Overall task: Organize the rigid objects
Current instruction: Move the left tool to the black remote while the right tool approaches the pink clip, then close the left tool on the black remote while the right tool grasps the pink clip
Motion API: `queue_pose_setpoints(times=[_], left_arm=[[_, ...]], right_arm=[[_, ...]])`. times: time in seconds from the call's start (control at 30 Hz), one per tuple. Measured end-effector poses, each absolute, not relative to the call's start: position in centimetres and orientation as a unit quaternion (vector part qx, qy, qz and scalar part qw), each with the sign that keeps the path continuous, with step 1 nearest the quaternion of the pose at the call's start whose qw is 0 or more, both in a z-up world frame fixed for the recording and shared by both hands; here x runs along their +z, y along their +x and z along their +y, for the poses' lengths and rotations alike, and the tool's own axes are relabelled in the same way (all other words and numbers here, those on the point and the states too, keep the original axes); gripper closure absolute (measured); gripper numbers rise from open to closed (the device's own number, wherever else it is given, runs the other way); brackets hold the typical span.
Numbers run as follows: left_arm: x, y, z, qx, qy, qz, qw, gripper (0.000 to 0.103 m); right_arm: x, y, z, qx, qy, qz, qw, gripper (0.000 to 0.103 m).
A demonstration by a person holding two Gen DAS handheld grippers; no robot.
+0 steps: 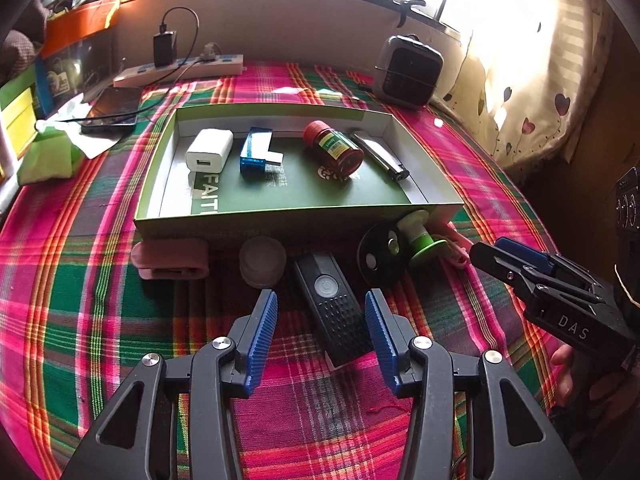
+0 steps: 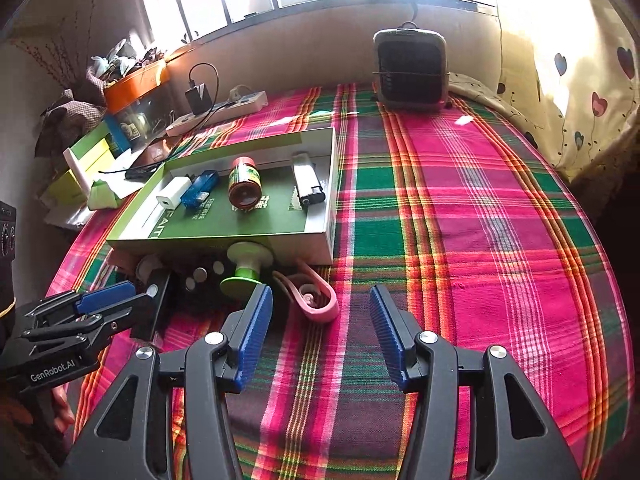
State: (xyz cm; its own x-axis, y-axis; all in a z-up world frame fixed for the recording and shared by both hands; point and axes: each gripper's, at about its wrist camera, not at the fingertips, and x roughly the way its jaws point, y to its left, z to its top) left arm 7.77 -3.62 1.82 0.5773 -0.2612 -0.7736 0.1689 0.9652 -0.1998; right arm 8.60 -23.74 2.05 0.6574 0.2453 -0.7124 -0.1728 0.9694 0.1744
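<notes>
Four items already lie in the shallow green box (image 1: pixel 280 216): a white charger (image 1: pixel 209 155), a blue device (image 1: pixel 256 152), a red bottle (image 1: pixel 334 149) on its side, and a lighter (image 1: pixel 380 156) along the right wall. Several more wait on the plaid cloth (image 2: pixel 460 220) in a row just in front of the box's near wall: a pink case (image 1: pixel 170 260), a small translucent jar (image 1: pixel 262 262), a black remote (image 1: pixel 334 304), a black disc (image 1: pixel 380 258), a green-and-white spool (image 1: pixel 422 238) and a pink strap (image 2: pixel 310 298). The left gripper (image 1: pixel 321 324) is spread wide, its blue pads flanking the near half of the remote without touching it; the step in hand appears to be the approach to grasp this item. The right gripper (image 2: pixel 316 330) is likewise wide open and empty, hovering above the cloth with the pink strap just ahead of its left finger. The next move probably calls for lowering the left gripper so the pads straddle the remote's long sides, closing, lifting clear of the box's near wall, and setting the remote on the bare green floor at the front of the box.
</notes>
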Motion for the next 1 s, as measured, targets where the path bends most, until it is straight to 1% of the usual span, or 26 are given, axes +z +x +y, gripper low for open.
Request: queue_pose_setpoints(times=[0.13,0.4,1.0], left_arm=[[1.6,7.8,-4.1,-0.126,-0.051,0.444,0.885,0.058],[0.8,8.2,-4.4,-0.120,-0.051,0.457,0.880,0.058],[0.6,8.2,-4.0,-0.102,-0.022,0.449,0.888,0.058]], right_arm=[[1.6,8.8,-23.5,0.121,0.036,0.406,0.905,0.051],[0.7,9.5,-21.9,0.128,-0.024,0.416,0.900,0.051],[0.1,11.6,-21.2,0.134,-0.069,0.426,0.892,0.051]])
